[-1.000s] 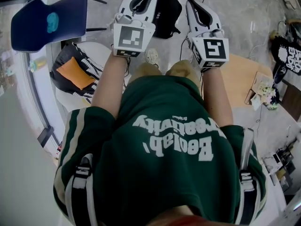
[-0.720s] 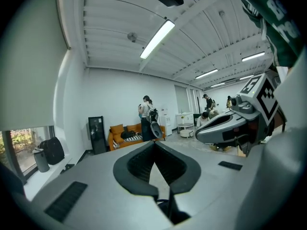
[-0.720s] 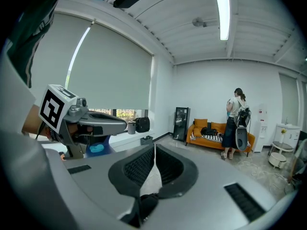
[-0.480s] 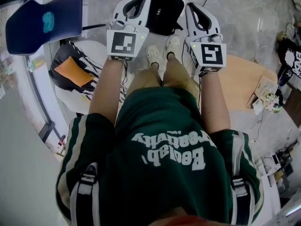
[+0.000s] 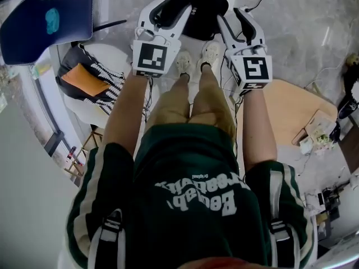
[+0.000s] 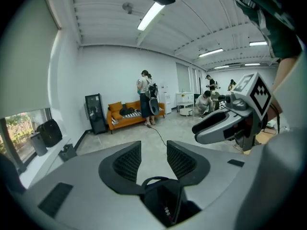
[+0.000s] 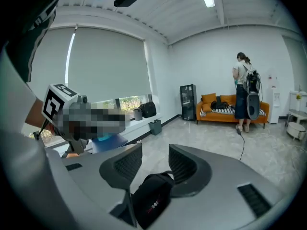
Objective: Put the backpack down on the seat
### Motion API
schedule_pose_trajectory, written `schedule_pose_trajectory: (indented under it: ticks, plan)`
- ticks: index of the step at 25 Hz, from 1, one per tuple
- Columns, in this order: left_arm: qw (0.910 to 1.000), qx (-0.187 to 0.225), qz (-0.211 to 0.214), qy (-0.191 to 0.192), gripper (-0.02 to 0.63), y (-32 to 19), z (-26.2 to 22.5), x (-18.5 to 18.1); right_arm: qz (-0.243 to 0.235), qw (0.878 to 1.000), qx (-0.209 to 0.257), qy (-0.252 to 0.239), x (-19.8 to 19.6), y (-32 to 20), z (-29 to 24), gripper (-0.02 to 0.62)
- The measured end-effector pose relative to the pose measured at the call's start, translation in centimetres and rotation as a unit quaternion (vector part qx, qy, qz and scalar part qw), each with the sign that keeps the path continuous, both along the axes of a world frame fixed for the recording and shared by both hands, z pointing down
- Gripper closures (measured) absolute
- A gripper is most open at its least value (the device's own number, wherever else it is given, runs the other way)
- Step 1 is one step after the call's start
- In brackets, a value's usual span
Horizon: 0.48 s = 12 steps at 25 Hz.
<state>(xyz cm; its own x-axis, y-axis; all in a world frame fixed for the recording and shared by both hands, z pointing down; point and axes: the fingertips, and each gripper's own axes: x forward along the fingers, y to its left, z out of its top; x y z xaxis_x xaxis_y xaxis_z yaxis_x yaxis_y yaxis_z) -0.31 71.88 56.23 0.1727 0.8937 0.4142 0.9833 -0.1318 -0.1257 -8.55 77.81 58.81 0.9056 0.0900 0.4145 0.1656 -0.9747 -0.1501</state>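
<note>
L claw (image 6: 153,148): jaws have just been opening and stand apart, w/ bare floor showing thru the gap. The black backpack (image 6: 163,202) sits low under them, its top loop just below the pads, nothing pinched. R claw (image 7: 155,152): same story, jaws just been opening, apart, w/ the pack's black body low btwn the jaw roots and the pads not pressing on it. In my head view both claws point away from me & down, side by side, tips flanking the pack. The pack is just past my shoes (image 5: 196,60), over the grey marble floor (image 5: 291,32); can't tell if it rests there. It's not on the blue chair (image 5: 50,18), which stands well apart at the far left of that view. Nearer me on that side, a white chair (image 5: 81,114) carries a black-and-white bag (image 5: 90,83) w/ an orange panel. On my right is a light wooden board (image 5: 291,108) w/ small clutter at its far edge. Out along the L claw there's an orange sofa (image 6: 134,110) at the far wall, a person (image 6: 145,97) standing just in front of it & a tall black cabinet (image 6: 93,113) beside it. More ppl are further right. The R claw's view shows a window w/ a pale roller blind (image 7: 105,66).
</note>
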Motion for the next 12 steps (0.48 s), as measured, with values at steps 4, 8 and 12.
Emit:
schedule_pose_trajectory:
  ticks: [4, 8, 12]
  plan:
    - [0.9994, 0.023, -0.005, -0.028, 0.4, 1.8, 5.5, 0.6, -0.013, 0.999, 0.027, -0.013, 0.6, 1.6, 5.8, 0.405]
    - [0.998, 0.042, -0.011, -0.046, 0.376, 2.8, 11.7, 2.0, -0.013, 0.998, 0.061, -0.026, 0.8, 2.5, 12.2, 0.396]
    - [0.9951, 0.067, -0.017, -0.071, 0.36, 2.2, 19.3, 3.9, -0.01, 0.996, 0.077, -0.05, 1.0, 2.4, 19.4, 0.385]
